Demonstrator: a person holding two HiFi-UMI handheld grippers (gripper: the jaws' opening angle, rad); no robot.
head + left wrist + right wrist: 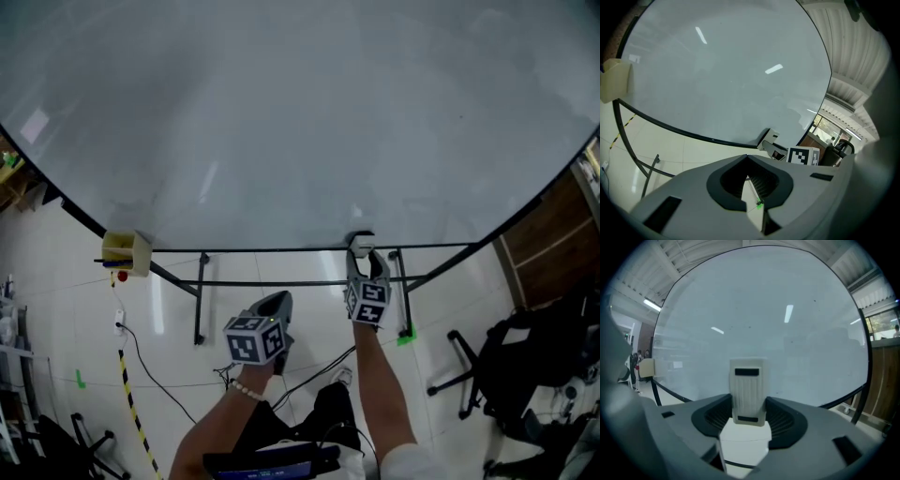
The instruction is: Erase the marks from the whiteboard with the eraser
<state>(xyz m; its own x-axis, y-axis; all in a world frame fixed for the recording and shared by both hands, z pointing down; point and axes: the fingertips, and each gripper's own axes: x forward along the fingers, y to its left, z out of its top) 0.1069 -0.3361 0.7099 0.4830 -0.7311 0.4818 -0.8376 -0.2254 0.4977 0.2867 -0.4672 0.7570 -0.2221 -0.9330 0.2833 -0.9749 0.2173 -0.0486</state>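
Starting with the head view, the eraser (361, 244) is seen at the whiteboard's (300, 122) lower edge in the right gripper (363, 255), the left gripper (275, 302) held lower; in the left gripper view, its jaws are shut on nothing; in the right gripper view, the eraser is clamped between the jaws.

We find the eraser (361, 245) at the whiteboard's (281, 112) bottom edge, between the right gripper's (366, 264) jaws. The left gripper (274, 302) sits below-left of it, and the pen holder (127, 251) is far left.

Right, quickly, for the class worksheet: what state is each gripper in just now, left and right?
Left gripper: shut, nothing between its jaws.
Right gripper: shut on the eraser.
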